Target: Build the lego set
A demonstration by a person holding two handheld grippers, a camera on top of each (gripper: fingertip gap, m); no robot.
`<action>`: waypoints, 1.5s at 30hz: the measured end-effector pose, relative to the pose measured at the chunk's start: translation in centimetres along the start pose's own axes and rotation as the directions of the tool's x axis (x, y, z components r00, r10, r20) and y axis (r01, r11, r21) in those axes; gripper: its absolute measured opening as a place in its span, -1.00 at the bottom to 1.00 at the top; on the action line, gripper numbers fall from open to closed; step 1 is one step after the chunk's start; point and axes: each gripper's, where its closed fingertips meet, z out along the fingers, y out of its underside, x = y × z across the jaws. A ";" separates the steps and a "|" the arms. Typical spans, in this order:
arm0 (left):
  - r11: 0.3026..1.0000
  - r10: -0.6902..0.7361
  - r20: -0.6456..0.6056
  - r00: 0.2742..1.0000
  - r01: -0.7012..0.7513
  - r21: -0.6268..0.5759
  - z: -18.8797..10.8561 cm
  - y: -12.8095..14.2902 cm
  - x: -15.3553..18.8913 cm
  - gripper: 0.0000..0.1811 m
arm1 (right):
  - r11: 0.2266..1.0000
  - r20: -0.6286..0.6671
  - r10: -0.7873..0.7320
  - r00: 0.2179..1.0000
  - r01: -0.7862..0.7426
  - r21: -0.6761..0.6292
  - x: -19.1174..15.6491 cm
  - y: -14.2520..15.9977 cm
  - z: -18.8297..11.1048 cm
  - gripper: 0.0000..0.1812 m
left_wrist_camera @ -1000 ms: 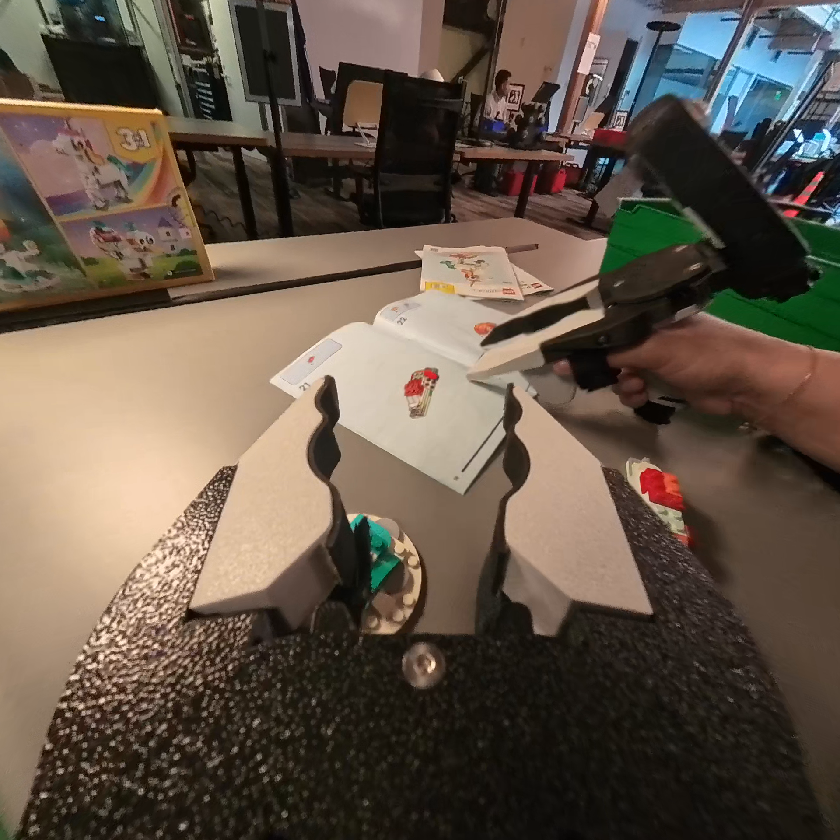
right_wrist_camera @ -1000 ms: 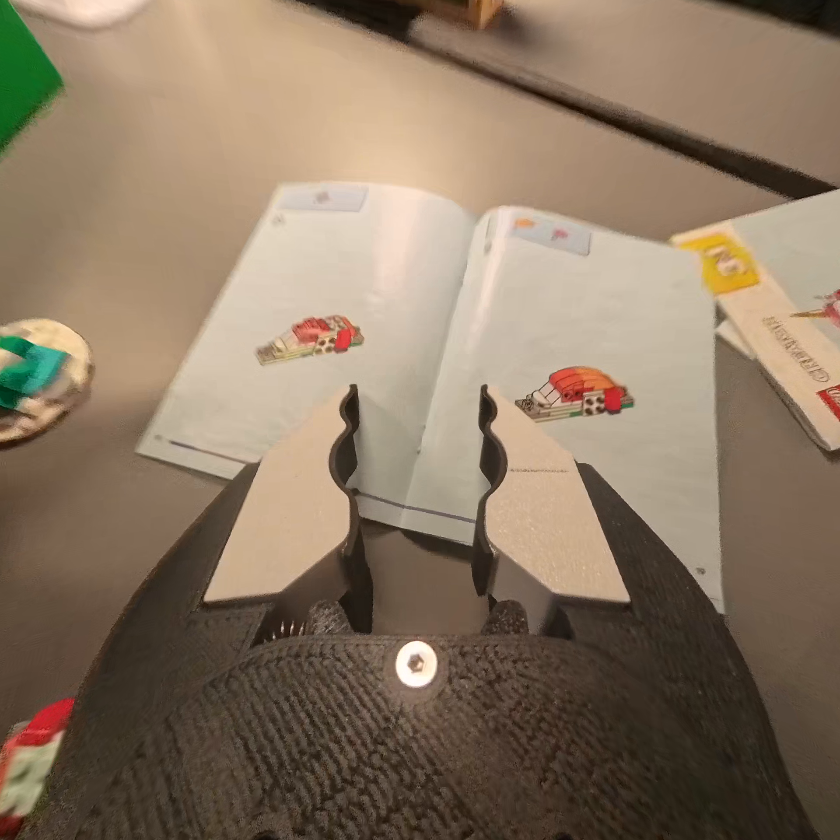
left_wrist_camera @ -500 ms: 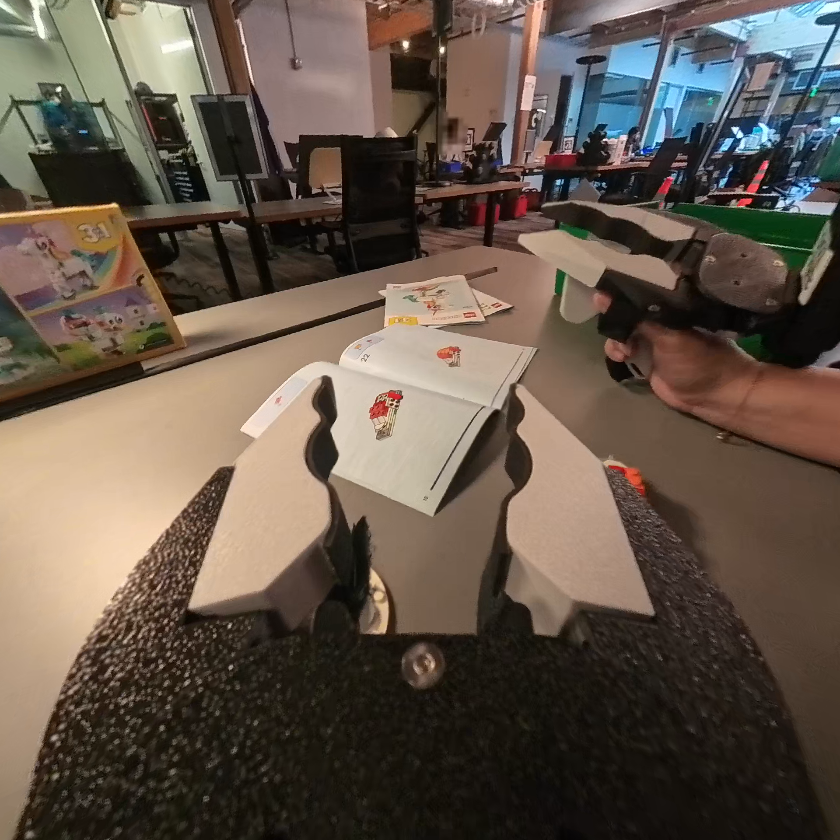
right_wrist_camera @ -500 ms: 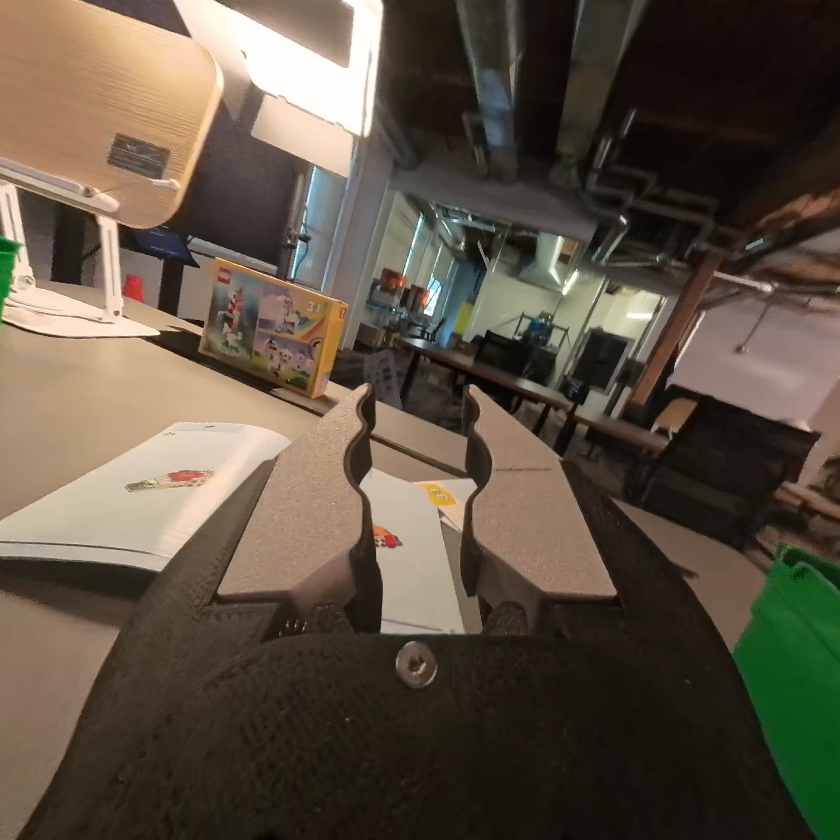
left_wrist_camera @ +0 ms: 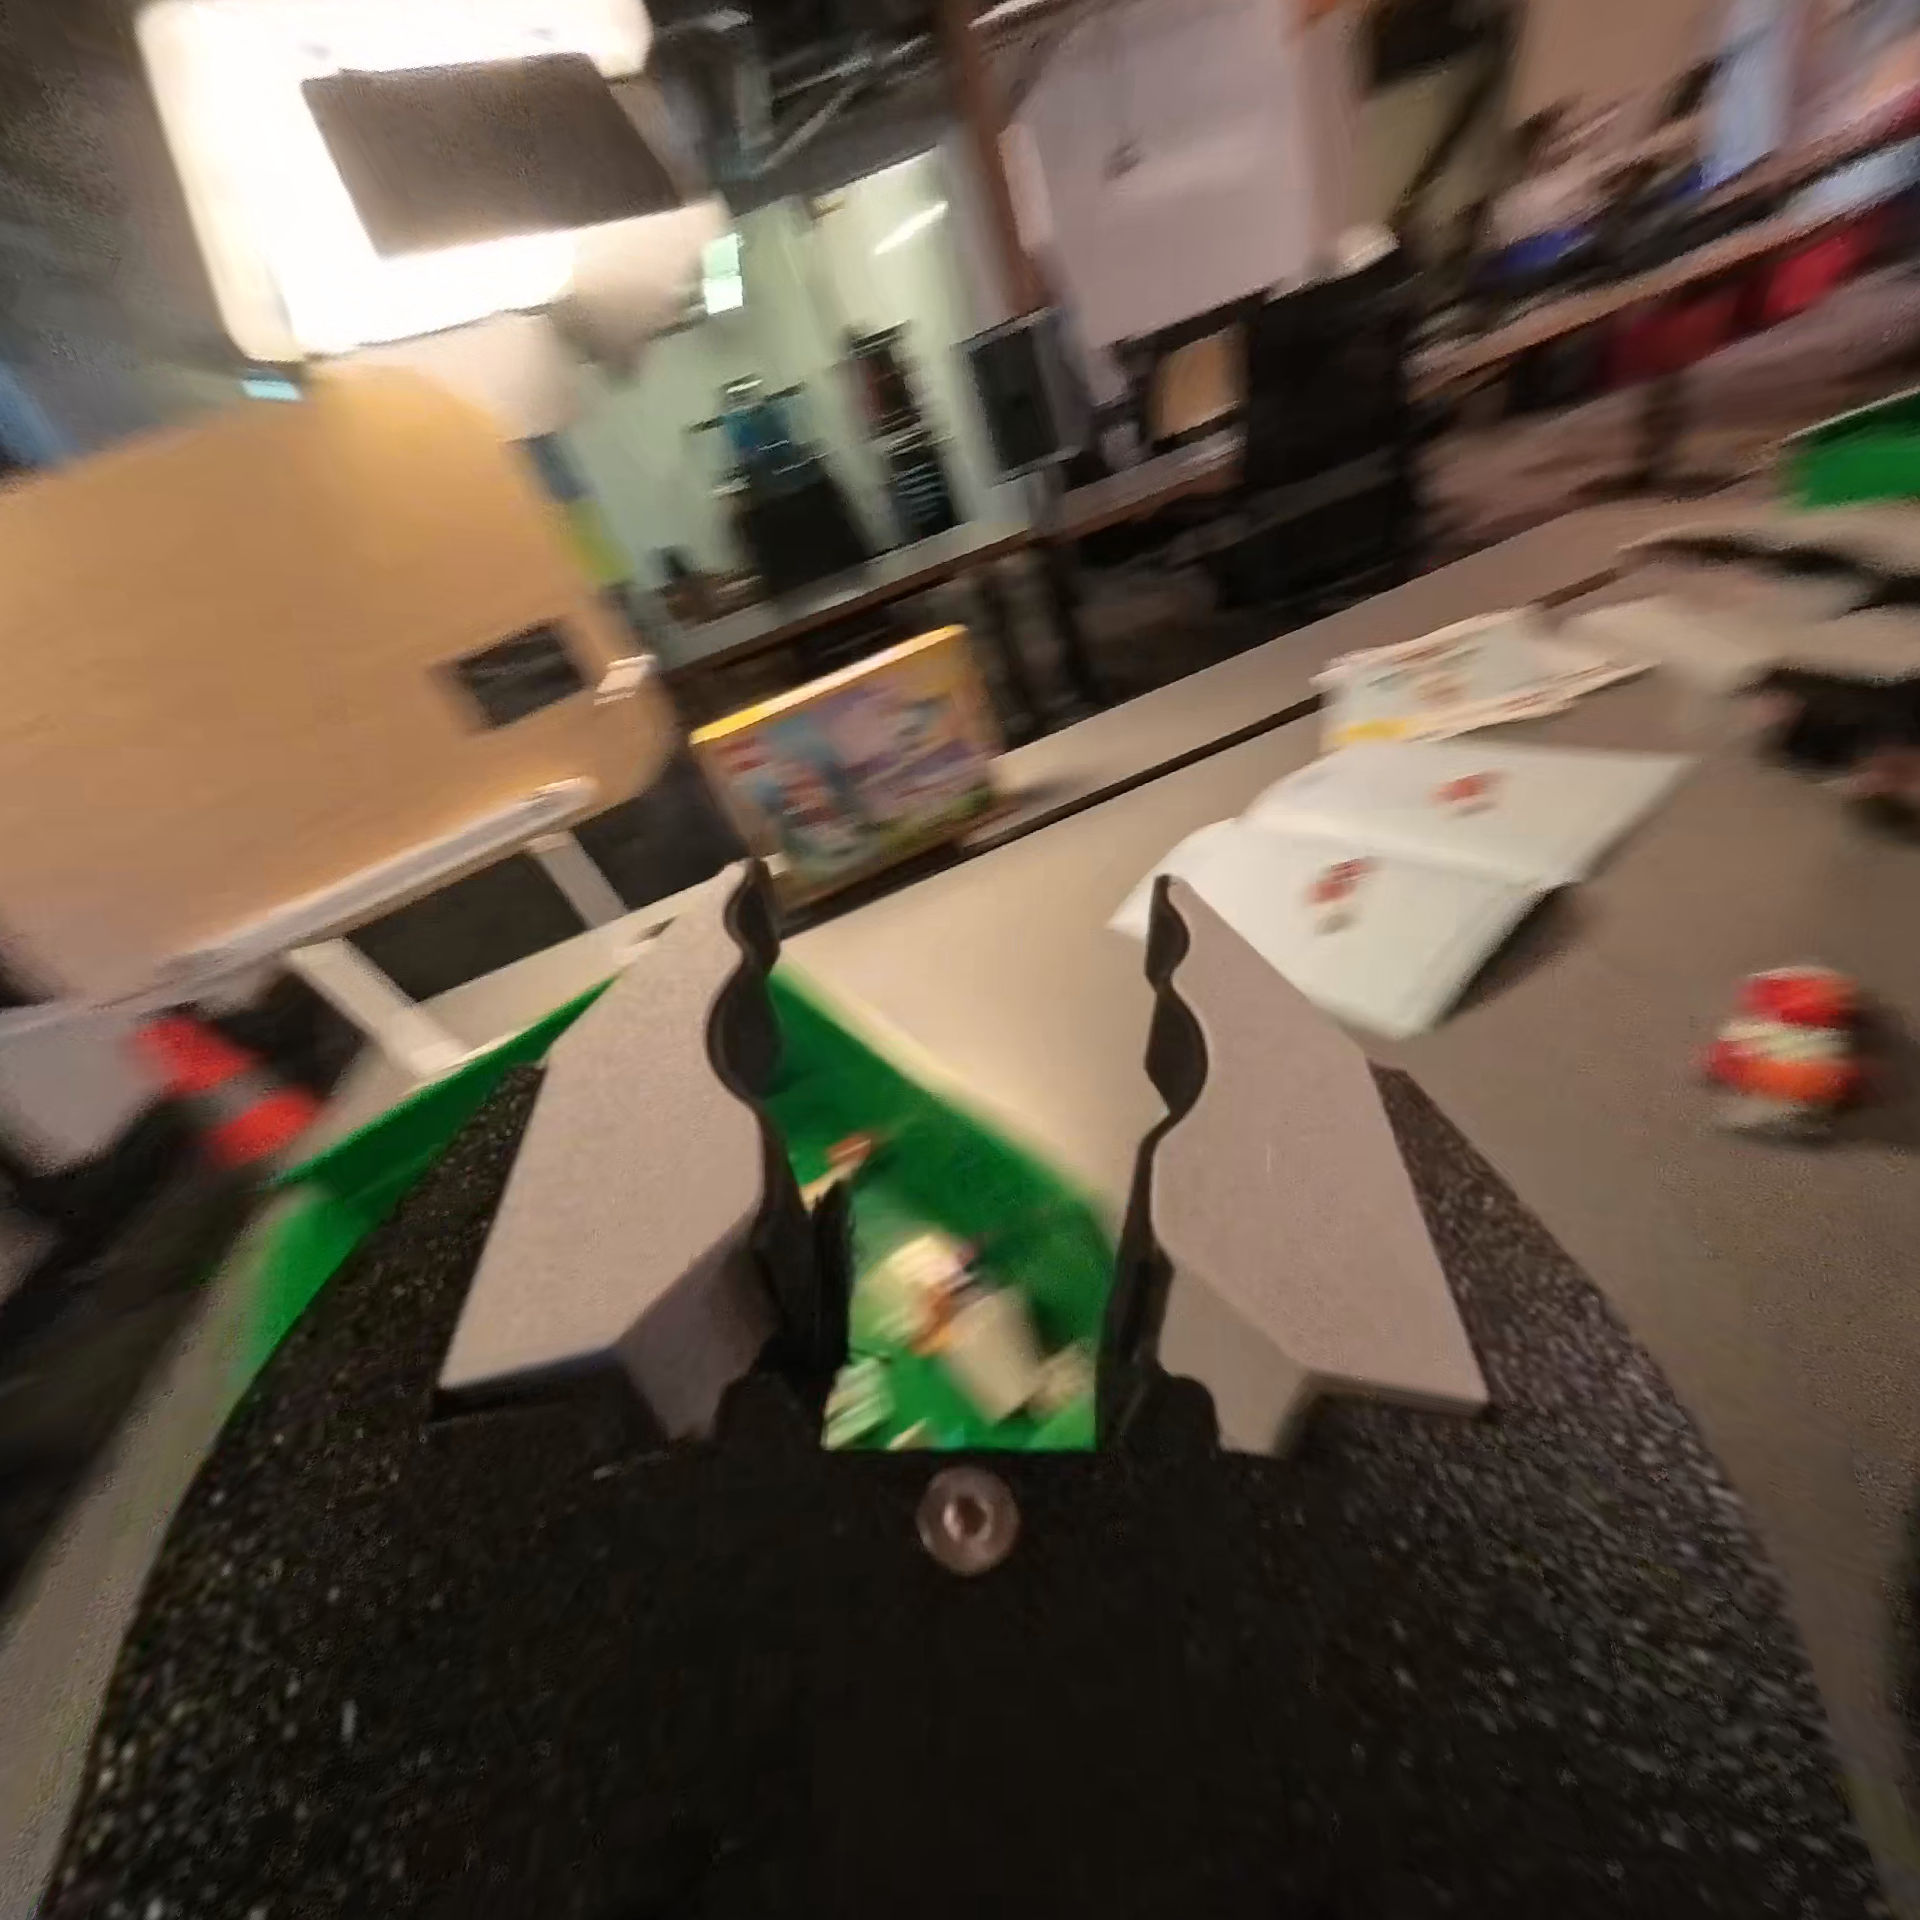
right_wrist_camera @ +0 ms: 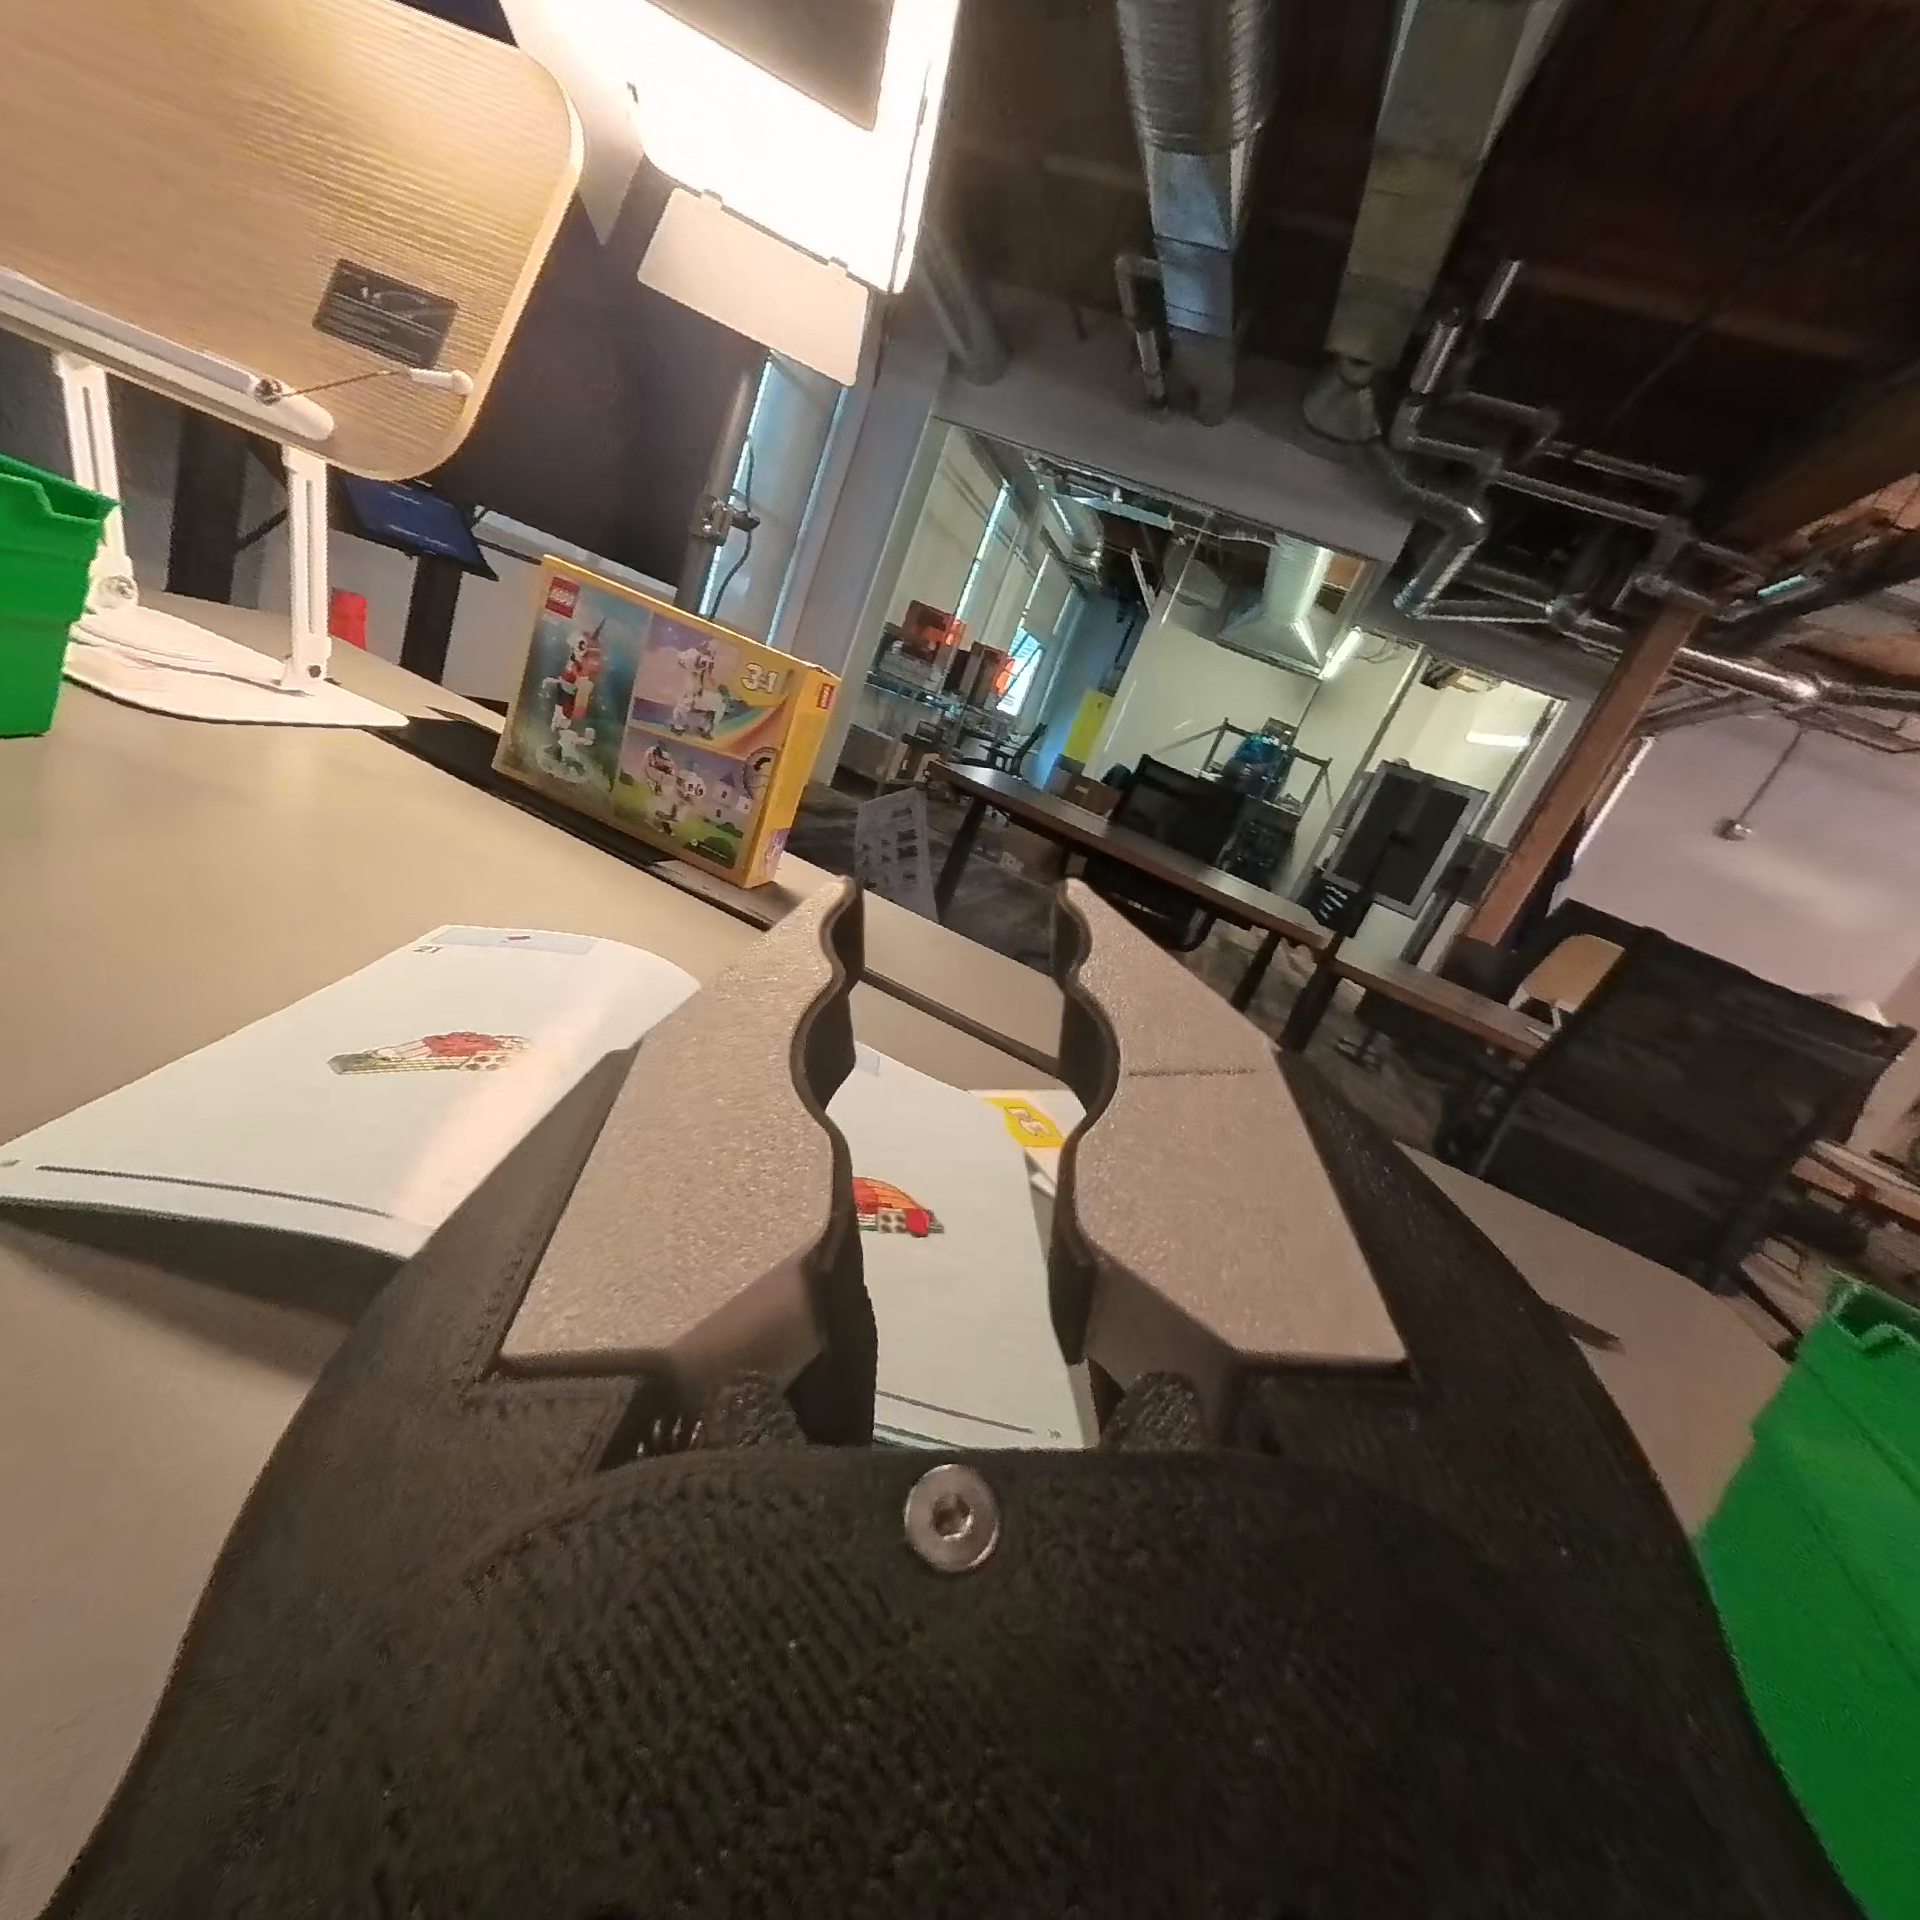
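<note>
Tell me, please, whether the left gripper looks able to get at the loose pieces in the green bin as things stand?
Probably yes: the left gripper is open and empty above the green bin, whose top is uncovered, with loose pieces showing between its fingers. Motion blur leaves the height unclear.

The left wrist view is smeared all over. The green bin (left_wrist_camera: 935, 1143) under the left gripper (left_wrist_camera: 956, 935) has fuzzy edges, and the gripper's black body hides its near side. The small pieces (left_wrist_camera: 956, 1309) inside the bin are pale blobs, so their shapes cannot be told. The red and white lego lump (left_wrist_camera: 1782, 1044) on the table (left_wrist_camera: 1662, 1299) is too blurry to show its bricks. The pictures in the open booklet (left_wrist_camera: 1434, 883) are only red dots.

In the right wrist view, the right gripper (right_wrist_camera: 956, 935) covers the middle of that booklet (right_wrist_camera: 312, 1091). The picture's edges cut off both green bins (right_wrist_camera: 42, 613) (right_wrist_camera: 1829, 1558).
</note>
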 end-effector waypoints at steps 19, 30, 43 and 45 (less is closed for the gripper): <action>0.567 0.090 -0.315 0.945 -0.309 -0.764 -1.8 15.2 -12.0 -0.80 | 0.999 -0.012 0.025 1.000 -0.026 -0.035 0.3 0.7 0.4 -0.68; 0.115 -0.028 -0.623 0.782 -0.616 -0.779 -0.9 22.3 -13.2 -0.80 | 0.997 -0.026 0.070 0.997 -0.071 -0.016 0.9 0.5 0.2 -0.71; -0.099 -0.097 -0.588 0.803 -0.595 -0.797 -1.9 24.4 -13.4 -0.71 | 0.993 -0.003 0.117 0.993 -0.117 0.004 1.0 0.3 0.0 -0.75; -0.117 -0.099 -0.596 0.797 -0.604 -0.788 -2.0 24.6 -13.3 -0.71 | 0.993 -0.002 0.121 0.993 -0.121 0.006 1.0 0.3 0.0 -0.75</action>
